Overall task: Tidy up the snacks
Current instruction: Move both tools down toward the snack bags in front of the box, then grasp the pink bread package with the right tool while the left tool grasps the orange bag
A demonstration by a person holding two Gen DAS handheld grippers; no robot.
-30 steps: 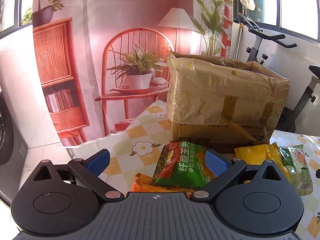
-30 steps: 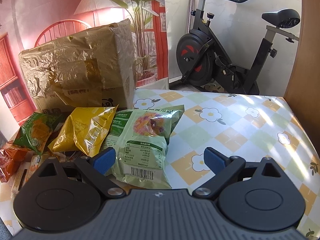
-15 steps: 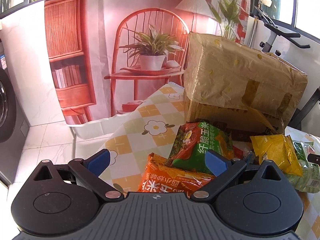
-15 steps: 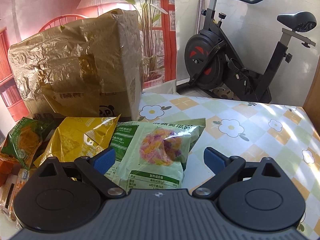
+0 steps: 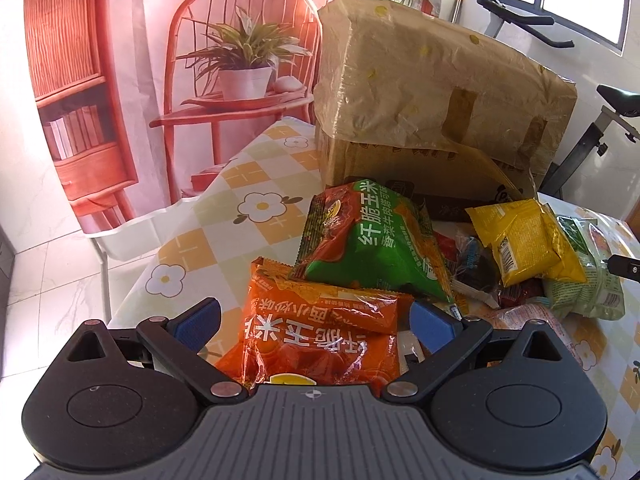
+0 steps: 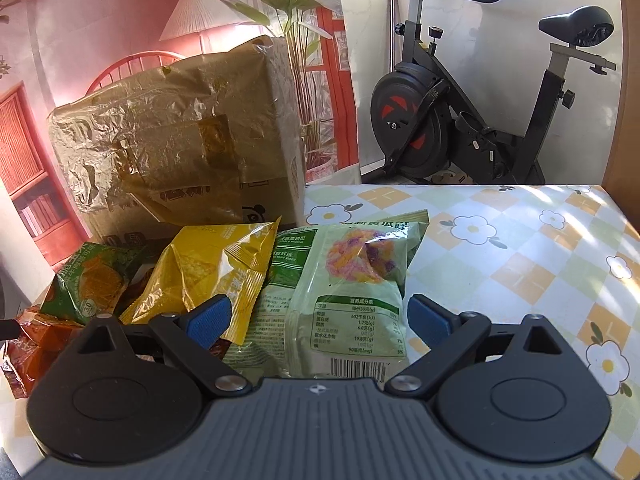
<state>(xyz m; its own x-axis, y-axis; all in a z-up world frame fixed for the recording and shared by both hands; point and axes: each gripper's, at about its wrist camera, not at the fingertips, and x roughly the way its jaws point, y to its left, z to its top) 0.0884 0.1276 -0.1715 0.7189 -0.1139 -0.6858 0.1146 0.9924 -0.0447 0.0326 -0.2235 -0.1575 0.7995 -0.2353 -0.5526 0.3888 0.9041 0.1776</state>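
Tongs both gape: left gripper (image 5: 314,322) straddles one orange crinkly packet (image 5: 320,332), right gripper (image 6: 318,318) one pale-green plastic packet (image 6: 340,292).

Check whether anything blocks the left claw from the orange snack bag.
Nothing visible does. The orange snack bag lies directly between the open left claw fingers; the green bag only overlaps its far edge.
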